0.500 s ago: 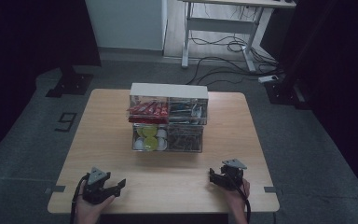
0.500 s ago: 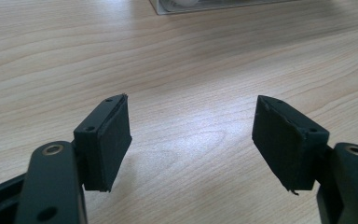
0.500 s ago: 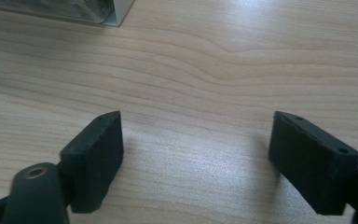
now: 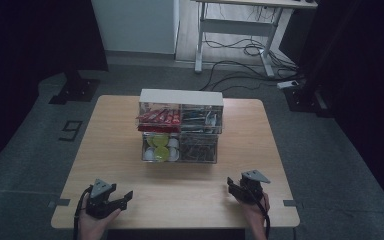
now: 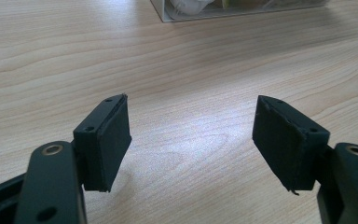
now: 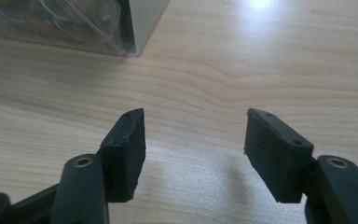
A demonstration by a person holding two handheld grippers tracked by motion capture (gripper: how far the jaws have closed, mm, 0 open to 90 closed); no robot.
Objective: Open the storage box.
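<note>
Near the table's (image 4: 130,150) front edge the left gripper (image 4: 122,197) and right gripper (image 4: 233,188) rest with jaws spread wide on nothing, while farther back, mid-table, stands the clear 4-compartment organizer (image 4: 181,127), well apart from both.

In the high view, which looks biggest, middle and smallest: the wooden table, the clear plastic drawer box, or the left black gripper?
1. Light wooden table, by far the biggest.
2. Clear plastic drawer box in the table's middle.
3. Left black gripper, the smallest, though it sits nearer the camera.
</note>
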